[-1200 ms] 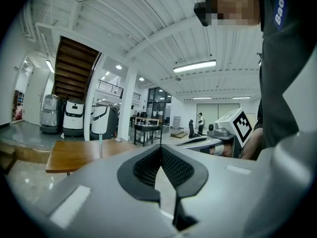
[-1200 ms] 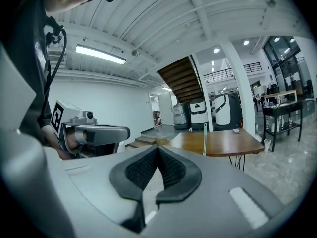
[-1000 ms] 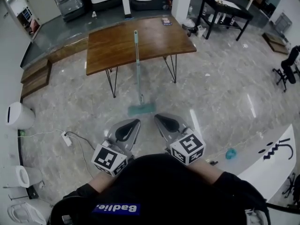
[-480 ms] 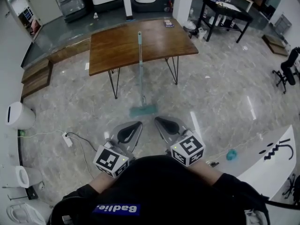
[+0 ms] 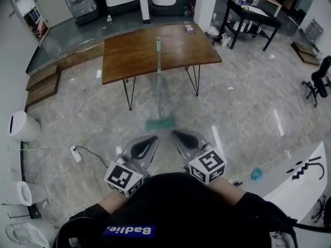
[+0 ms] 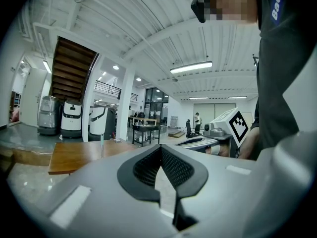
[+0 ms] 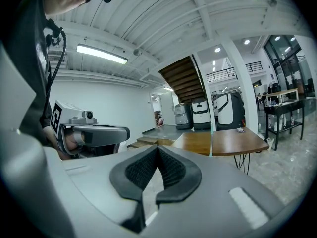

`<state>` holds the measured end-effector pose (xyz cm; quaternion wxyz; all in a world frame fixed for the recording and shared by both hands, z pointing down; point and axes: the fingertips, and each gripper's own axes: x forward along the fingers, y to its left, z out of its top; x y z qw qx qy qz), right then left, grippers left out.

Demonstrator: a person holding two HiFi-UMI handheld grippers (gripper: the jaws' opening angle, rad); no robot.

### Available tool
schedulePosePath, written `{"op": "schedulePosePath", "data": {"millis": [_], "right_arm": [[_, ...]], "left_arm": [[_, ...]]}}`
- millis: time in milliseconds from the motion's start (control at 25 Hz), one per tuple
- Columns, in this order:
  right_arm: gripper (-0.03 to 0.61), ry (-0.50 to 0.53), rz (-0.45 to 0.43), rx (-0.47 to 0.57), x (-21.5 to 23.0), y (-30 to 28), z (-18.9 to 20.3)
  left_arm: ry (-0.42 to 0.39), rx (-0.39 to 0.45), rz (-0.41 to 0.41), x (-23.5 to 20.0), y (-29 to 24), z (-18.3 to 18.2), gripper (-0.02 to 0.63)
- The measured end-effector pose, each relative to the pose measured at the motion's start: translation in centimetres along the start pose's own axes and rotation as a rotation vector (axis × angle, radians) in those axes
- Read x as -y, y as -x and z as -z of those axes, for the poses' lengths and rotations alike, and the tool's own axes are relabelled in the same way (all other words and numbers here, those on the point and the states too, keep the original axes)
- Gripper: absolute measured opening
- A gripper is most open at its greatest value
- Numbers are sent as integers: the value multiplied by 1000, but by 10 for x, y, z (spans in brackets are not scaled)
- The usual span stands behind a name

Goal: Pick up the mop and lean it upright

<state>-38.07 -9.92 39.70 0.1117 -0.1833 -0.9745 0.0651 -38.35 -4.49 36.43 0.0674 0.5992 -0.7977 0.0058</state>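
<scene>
The mop (image 5: 159,79) leans on the table's (image 5: 129,56) near edge, its head on the floor (image 5: 248,102) just ahead of the left gripper (image 5: 150,140) and right gripper (image 5: 177,134).

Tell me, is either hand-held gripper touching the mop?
Apart. Both gripper views show the mop standing away by the table, well beyond the shut, empty left hand-held gripper and right hand-held gripper.

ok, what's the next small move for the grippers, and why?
Probably just hold both back: the mop already seems to lean upright against the table. The left gripper and right gripper are shut, empty and short of it.
</scene>
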Motion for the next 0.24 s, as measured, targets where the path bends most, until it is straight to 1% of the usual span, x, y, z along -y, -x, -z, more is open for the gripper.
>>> {"op": "schedulePosePath", "data": {"millis": [240], "right_arm": [[3, 0, -6, -1, 0, 4, -2]], "left_arm": [[-4, 3, -8, 3, 2, -3, 20]]}}
